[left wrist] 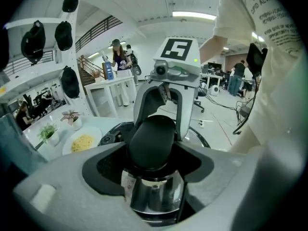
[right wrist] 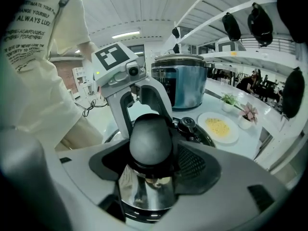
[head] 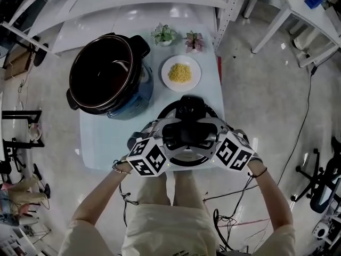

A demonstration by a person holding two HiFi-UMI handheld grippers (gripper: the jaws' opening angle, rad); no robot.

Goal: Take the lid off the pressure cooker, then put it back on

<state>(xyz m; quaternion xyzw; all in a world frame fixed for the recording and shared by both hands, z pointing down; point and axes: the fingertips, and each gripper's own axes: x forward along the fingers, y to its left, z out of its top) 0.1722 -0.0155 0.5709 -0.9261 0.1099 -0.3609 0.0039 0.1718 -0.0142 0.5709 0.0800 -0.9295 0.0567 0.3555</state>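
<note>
Lid fills both gripper views; only head view looks inside cooker.

A white plate of yellow food sits on the pale counter. Two small potted plants stand just behind it, a green one and a pink-leaved one. Dark rounded objects hang on a white shelf frame. A black cable trails across the floor.
</note>
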